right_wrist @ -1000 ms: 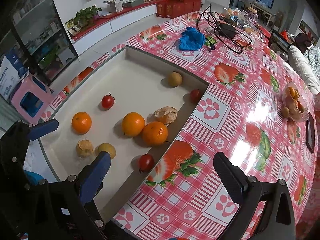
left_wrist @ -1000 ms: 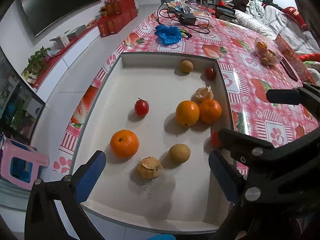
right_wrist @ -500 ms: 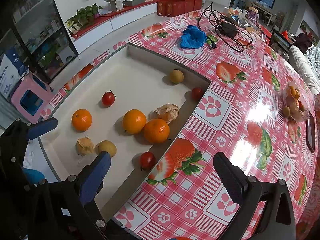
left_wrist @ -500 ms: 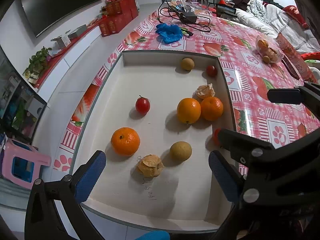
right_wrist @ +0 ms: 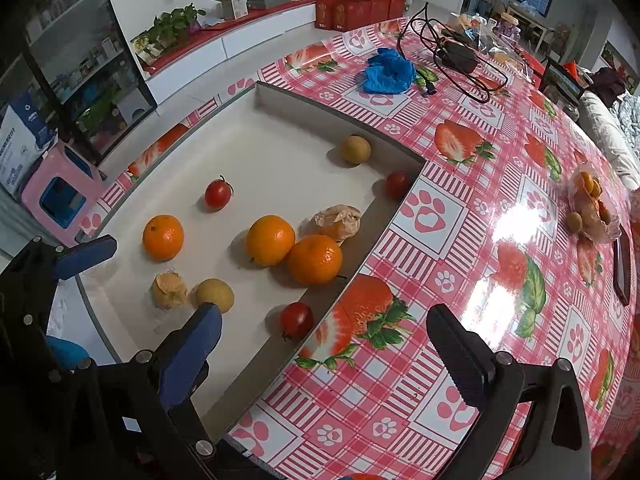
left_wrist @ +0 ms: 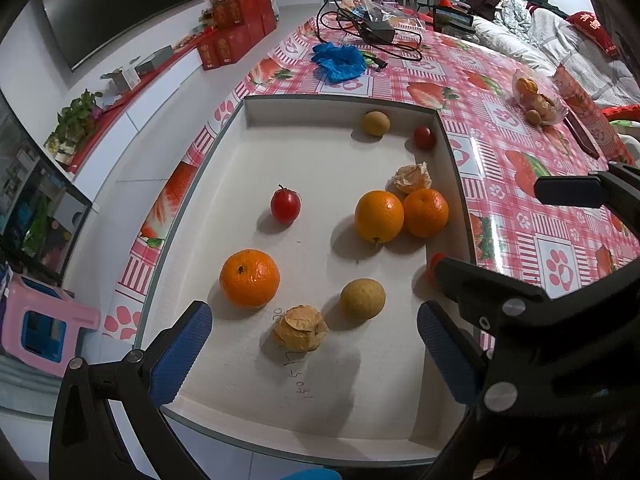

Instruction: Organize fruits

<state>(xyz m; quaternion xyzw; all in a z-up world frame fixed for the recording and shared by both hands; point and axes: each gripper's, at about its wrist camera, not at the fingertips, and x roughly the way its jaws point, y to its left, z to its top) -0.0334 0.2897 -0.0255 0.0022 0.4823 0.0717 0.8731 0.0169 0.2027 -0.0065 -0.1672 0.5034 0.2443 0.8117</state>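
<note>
From the left wrist, the right gripper's black frame covers most of a red tomato (left_wrist: 432, 265) at the tray's right wall, and the handwriting on the tray floor is too faint to read; the left gripper (left_wrist: 314, 344) hangs spread wide and empty above the near end of the shallow white tray (left_wrist: 224, 140), which holds three oranges, two brown round fruits, two papery husked fruits and further tomatoes, all loose; from the right wrist, the right gripper (right_wrist: 324, 344) is likewise spread and empty over the tray's right wall, the tomato (right_wrist: 297, 319) plain there beside that wall; a clear bag of fruit (right_wrist: 591, 208) lies well apart on the checked tablecloth (right_wrist: 460, 280), its contents hard to identify.
</note>
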